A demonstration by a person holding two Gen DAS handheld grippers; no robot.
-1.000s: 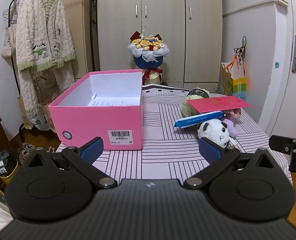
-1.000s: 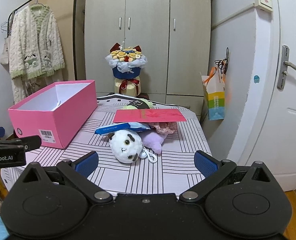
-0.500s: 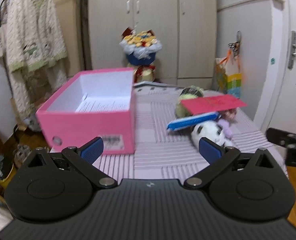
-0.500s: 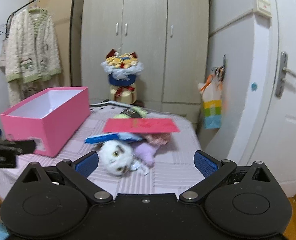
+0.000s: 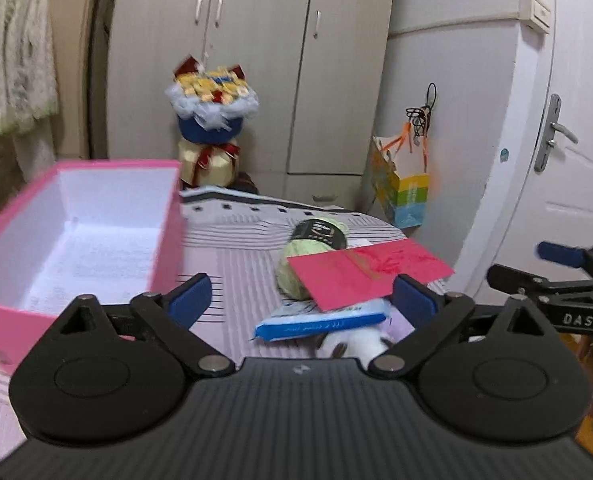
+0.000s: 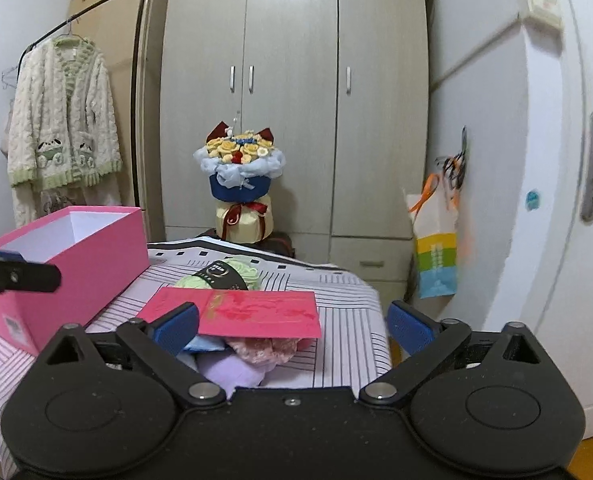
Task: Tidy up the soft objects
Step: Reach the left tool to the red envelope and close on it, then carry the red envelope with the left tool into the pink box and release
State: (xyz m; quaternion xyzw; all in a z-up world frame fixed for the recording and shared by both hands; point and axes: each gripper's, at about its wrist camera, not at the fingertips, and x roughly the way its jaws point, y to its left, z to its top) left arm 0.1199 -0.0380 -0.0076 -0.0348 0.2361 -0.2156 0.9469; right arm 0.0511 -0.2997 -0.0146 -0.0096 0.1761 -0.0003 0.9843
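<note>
A bed with a striped pale cover (image 6: 348, 320) carries an open pink cardboard box (image 5: 76, 232) on its left side. Right of the box lies a heap: a flat red envelope (image 6: 252, 314) atop a green yarn ball (image 5: 296, 264), a blue packet (image 5: 320, 318), a white plush toy (image 5: 360, 346) and purple cloth (image 6: 232, 372). Left gripper (image 5: 300, 300) and right gripper (image 6: 292, 326) hover above the heap, jaws spread wide, holding nothing

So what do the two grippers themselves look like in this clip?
Both match: the left gripper and right gripper have matte black ribbed bodies, round black pivot discs, silver rivets and blue finger pads. White "DAS" lettering marks the right one's side. No cables or sleeves show.
</note>
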